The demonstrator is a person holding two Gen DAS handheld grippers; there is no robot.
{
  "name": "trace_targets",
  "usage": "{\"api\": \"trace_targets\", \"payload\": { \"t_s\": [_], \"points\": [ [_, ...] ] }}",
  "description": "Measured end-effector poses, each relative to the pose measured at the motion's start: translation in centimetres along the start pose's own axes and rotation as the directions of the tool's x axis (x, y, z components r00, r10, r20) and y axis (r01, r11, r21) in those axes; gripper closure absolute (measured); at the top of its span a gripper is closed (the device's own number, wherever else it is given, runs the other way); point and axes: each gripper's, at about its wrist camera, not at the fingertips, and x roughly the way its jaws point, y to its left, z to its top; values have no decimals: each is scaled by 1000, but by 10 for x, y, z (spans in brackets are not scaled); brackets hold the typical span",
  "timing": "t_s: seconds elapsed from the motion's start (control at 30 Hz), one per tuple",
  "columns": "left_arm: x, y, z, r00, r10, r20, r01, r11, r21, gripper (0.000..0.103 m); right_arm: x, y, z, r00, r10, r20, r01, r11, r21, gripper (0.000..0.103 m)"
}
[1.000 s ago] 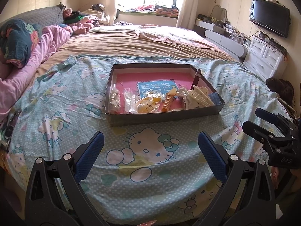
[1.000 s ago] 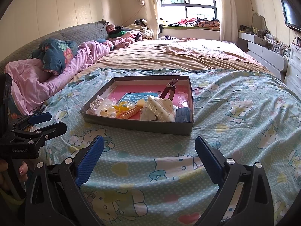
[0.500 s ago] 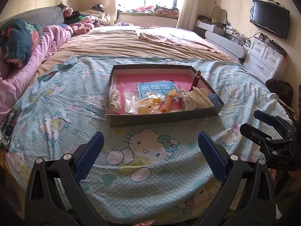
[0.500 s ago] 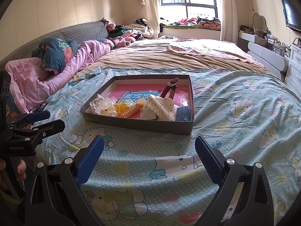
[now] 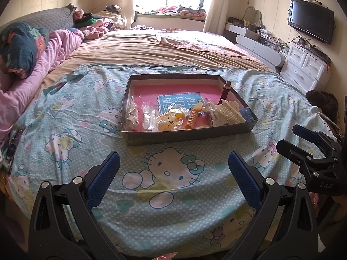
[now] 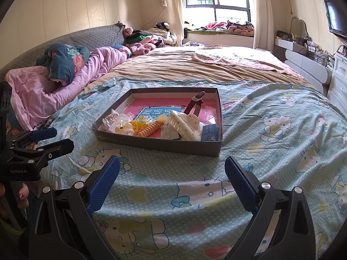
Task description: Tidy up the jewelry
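A grey shallow box (image 5: pixel 190 134) (image 6: pixel 156 143) lies on the blue cartoon-cat bedsheet. Inside it are a cream hair claw (image 5: pixel 228 112) (image 6: pixel 184 124), an orange spiral hair tie (image 5: pixel 192 120) (image 6: pixel 149 129), small plastic bags of jewelry (image 5: pixel 151 117) (image 6: pixel 118 123), a brown watch strap (image 5: pixel 225 90) (image 6: pixel 195 103) and a blue card (image 5: pixel 180 101). My left gripper (image 5: pixel 173 177) is open and empty, short of the box's near wall. My right gripper (image 6: pixel 172 179) is open and empty, also short of the box. Each gripper shows at the edge of the other's view (image 5: pixel 308 145) (image 6: pixel 41 140).
A pink quilt (image 6: pixel 54 86) and pillows lie at the left of the bed. A tan sheet (image 5: pixel 156 49) covers the far half. White drawers (image 5: pixel 305 67) and a wall television (image 5: pixel 310 20) stand at the right.
Both grippers have edged slightly toward the box. Both stay open and empty.
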Motion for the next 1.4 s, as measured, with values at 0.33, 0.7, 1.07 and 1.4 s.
{"api": "trace_targets", "payload": {
  "t_s": [0.33,0.7,1.07,1.4],
  "points": [
    [-2,-1,0,1000,-3,-7,3,1000,-3,9,1,0,0,1000,-2,-2,2,1000,-3,7],
    [8,14,3,997,-61,-44,59,997,-56,9,9,-19,6,998,-57,4,57,998,3,7],
    [49,87,19,985,118,-129,-144,966,-216,9,42,-135,21,943,-330,-29,331,932,149,5],
    [142,239,48,867,397,-303,-487,804,-342,9,109,-254,22,850,-473,-230,520,822,231,5]
  ]
}}
